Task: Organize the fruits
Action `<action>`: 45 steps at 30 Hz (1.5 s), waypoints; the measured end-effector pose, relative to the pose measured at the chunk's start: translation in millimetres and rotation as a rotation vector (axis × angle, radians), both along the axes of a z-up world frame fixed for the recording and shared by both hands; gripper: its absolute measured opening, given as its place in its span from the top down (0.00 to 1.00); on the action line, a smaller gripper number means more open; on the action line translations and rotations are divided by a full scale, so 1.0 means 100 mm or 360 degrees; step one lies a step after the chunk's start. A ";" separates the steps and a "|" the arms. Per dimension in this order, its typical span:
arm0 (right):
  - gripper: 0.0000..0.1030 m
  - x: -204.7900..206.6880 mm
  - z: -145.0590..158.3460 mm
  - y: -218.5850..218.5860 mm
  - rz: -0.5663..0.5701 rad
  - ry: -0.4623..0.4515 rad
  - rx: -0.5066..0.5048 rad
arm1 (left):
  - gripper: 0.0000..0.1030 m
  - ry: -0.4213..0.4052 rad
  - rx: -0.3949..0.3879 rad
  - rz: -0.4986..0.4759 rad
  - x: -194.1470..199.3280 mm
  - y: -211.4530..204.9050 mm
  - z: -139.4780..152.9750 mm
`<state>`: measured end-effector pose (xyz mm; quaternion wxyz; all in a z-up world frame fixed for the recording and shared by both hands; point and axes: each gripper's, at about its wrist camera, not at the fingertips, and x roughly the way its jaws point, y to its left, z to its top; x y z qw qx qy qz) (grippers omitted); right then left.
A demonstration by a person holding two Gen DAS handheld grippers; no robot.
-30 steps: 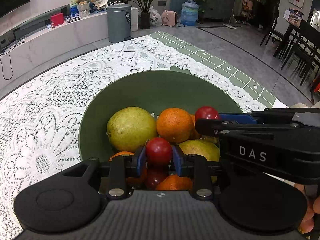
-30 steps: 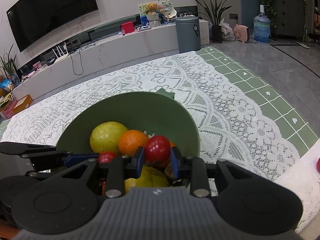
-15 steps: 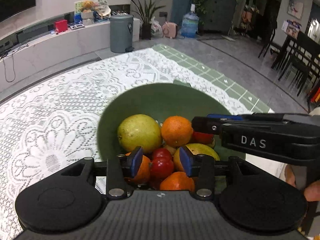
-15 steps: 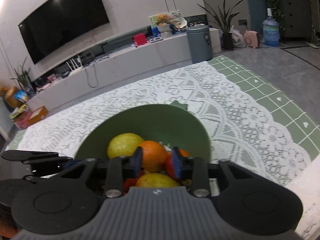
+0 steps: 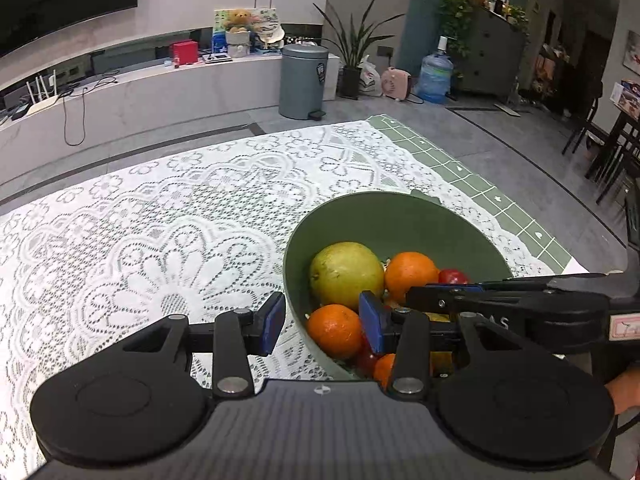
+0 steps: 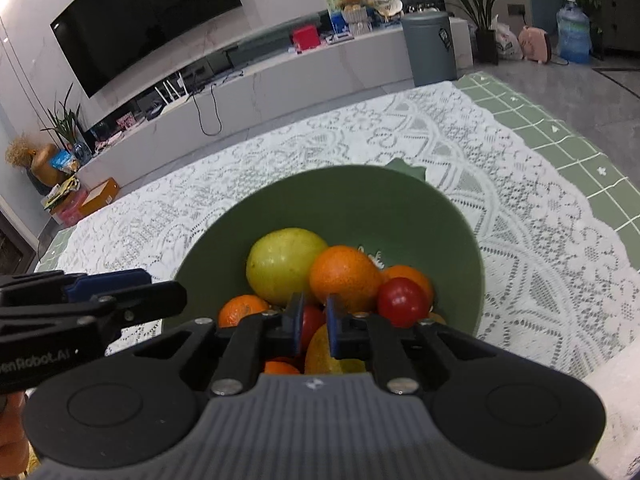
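A green bowl (image 5: 400, 216) (image 6: 360, 200) on the lace tablecloth holds a yellow-green fruit (image 5: 346, 274) (image 6: 282, 264), several oranges (image 5: 410, 270) (image 6: 344, 278) and red tomatoes (image 6: 402, 302). My left gripper (image 5: 322, 322) is open and empty, straddling the bowl's near left rim above an orange (image 5: 335, 330). My right gripper (image 6: 311, 328) is empty, its jaws a narrow gap apart, held over the near side of the bowl. It also shows at the right of the left wrist view (image 5: 500, 300).
The white lace cloth (image 5: 140, 240) covers a green checked table (image 6: 560, 128). Beyond the table stand a grey bin (image 5: 302, 80), a low white TV bench (image 5: 120, 96), plants and a water jug (image 5: 434, 80).
Both grippers let go of their tomatoes into the bowl. The left gripper opened wide and shifted left to the bowl's rim. The right gripper pulled back and up, its jaws narrowing.
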<state>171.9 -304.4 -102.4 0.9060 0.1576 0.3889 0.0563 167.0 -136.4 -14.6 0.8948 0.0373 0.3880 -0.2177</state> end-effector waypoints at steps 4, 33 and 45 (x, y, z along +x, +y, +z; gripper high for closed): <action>0.93 0.02 0.04 0.05 -0.0028 -0.0056 -0.0081 | 0.51 0.0015 -0.0048 0.0046 -0.03 0.07 -0.01; 0.62 -0.39 0.41 -0.08 -0.0326 -0.0398 -0.0104 | 0.51 -0.0074 -0.0073 0.0089 -0.44 0.27 0.26; 0.27 -1.24 0.82 0.44 -0.0173 -0.0650 -0.0238 | 0.31 -0.0416 -0.0040 0.0175 -1.05 0.50 0.61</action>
